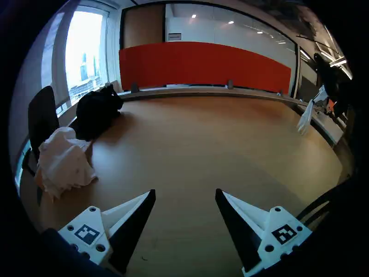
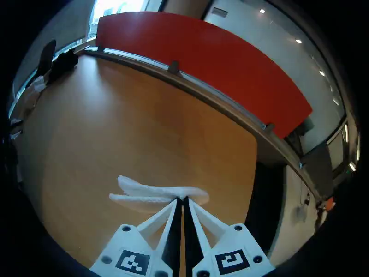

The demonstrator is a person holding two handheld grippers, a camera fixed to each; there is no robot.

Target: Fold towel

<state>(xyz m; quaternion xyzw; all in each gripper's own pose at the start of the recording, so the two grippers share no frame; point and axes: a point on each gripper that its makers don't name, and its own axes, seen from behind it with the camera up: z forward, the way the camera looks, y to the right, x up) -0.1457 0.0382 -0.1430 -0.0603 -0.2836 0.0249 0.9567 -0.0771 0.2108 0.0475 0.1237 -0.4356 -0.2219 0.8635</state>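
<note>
In the right gripper view, my right gripper (image 2: 182,200) is shut on a white towel (image 2: 157,191). The towel's layered edge sticks out to the left of the fingertips, held up above the wooden table (image 2: 138,129). My left gripper (image 1: 184,191) is open over the table (image 1: 198,138), with nothing between its fingers. Far off at the right of the left gripper view, the same white towel (image 1: 304,119) hangs down from a dark shape that I cannot make out clearly.
A pile of white towels (image 1: 64,161) lies at the table's left edge, with a black bag (image 1: 97,113) behind it and a dark chair (image 1: 41,117) beside it. A red partition (image 1: 203,64) runs along the table's far side. The table's right edge (image 2: 251,184) drops to the floor.
</note>
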